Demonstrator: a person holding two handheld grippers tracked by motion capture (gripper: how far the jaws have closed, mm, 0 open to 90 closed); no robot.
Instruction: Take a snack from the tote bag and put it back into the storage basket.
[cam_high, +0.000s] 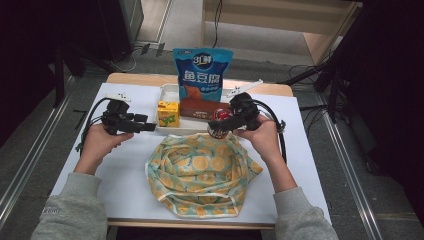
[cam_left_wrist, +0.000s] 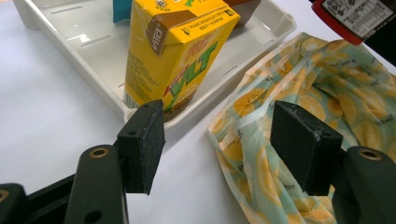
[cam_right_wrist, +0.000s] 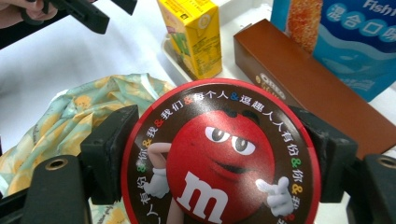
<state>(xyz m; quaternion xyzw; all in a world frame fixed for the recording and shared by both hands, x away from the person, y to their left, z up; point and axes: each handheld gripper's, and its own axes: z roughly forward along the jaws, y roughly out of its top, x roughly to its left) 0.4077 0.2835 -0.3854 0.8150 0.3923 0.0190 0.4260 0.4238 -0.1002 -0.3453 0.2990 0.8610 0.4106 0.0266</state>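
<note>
A round red M&M's tin (cam_right_wrist: 219, 154) is clamped by its sides between the jaws of my right gripper (cam_right_wrist: 222, 156), its lid facing the camera. In the high view the tin (cam_high: 218, 132) hangs at the far rim of a lemon-print cloth bag (cam_high: 200, 172), just in front of the white tray (cam_high: 167, 90), with the right gripper (cam_high: 218, 127) on it. My left gripper (cam_high: 149, 126) is open and holds nothing, left of the tray's yellow juice carton (cam_high: 168, 113). Between the spread jaws of the left gripper (cam_left_wrist: 219, 140) I see the carton (cam_left_wrist: 173, 51) and the bag (cam_left_wrist: 299, 84).
The tray also holds a brown box (cam_high: 200, 108) and an upright blue snack bag (cam_high: 202, 72). White table surface (cam_high: 125, 185) lies bare left of the cloth bag and to its right. Beyond the table are floor cables and dark stands.
</note>
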